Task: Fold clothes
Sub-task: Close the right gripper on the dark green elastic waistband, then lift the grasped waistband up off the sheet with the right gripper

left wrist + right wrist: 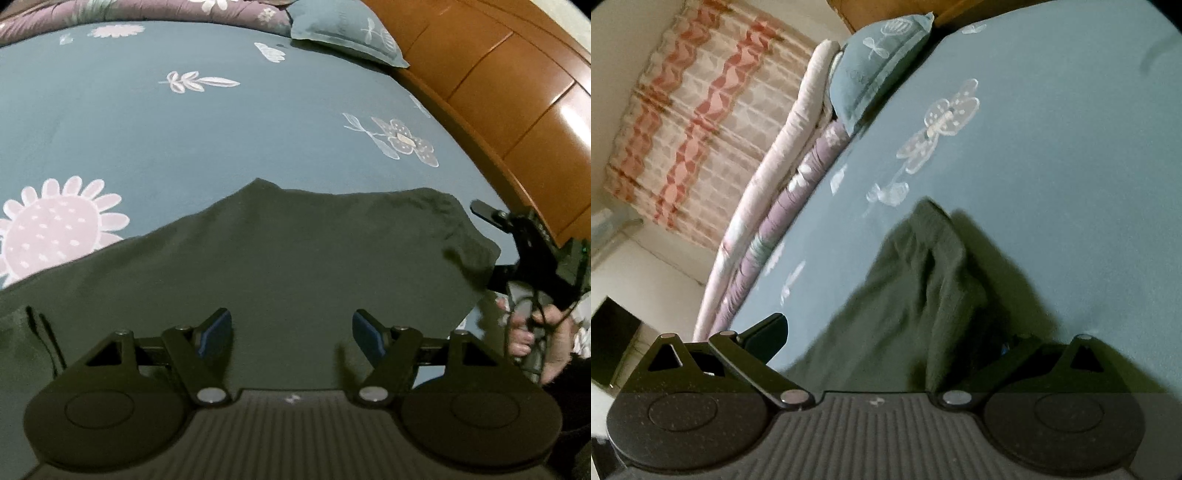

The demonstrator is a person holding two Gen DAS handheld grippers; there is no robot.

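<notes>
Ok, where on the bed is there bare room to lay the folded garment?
Bare blue floral sheet lies between the dark olive garment and the teal pillow. The near edge is crowded by the garment.

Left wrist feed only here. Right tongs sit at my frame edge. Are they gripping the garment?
Observer: No. In the right wrist view the right tongs stand wide open, with the dark green garment running between them.
Operator: Both fingers clear of the cloth?
Observer: One finger shows clear, against the bedsheet. The other is hidden behind a raised fold.
Operator: Anything beyond the bed's far side?
Observer: A red-patterned curtain, behind the rolled quilt.
</notes>
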